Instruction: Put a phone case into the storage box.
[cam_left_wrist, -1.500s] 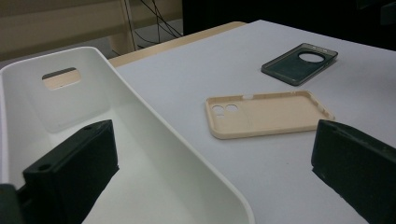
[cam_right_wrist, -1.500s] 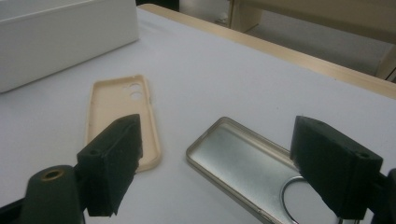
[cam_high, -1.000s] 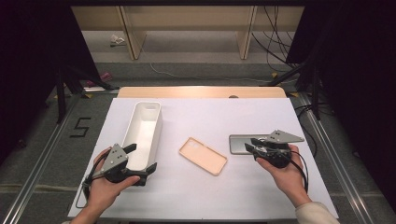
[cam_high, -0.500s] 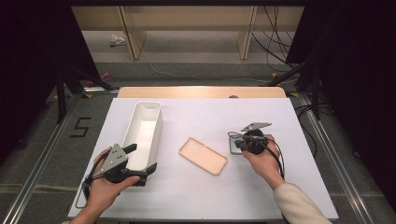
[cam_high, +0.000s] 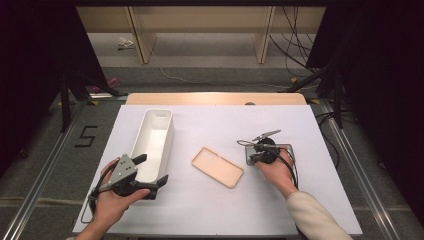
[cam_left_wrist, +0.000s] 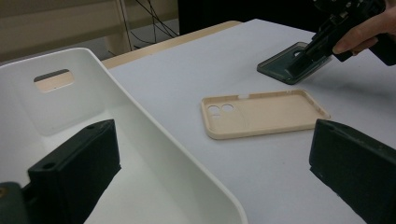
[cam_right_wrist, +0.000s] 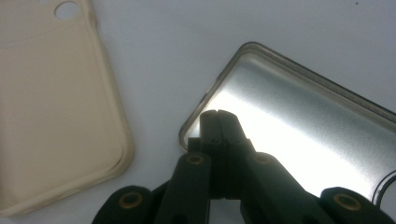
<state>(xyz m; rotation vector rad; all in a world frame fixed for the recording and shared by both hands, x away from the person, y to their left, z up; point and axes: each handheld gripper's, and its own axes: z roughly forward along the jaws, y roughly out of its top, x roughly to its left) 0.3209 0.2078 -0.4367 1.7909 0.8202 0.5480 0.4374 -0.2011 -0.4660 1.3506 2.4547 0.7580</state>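
Dark translucent phone case (cam_right_wrist: 303, 140) flat on white table cover (cam_high: 210, 210), right of centre, its near short edge under right gripper (cam_high: 256, 156); jaws pressed together, seemingly pinching case's rim, though grip not certain; case not yet lifted

Beige phone case (cam_high: 217, 167) open side up mid-table, untouched

White bin (cam_high: 152, 145) at left holds no case; left gripper (cam_high: 150, 172) spread wide astride bin's near wall

Judgement: early stage – both cases probably left to move into bin

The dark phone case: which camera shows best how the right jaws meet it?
The right gripper view: the dark phone case is close up, the right gripper shut at its corner rim. The left gripper view shows the case tilted, one end lifted; in the high view the hand mostly covers it.
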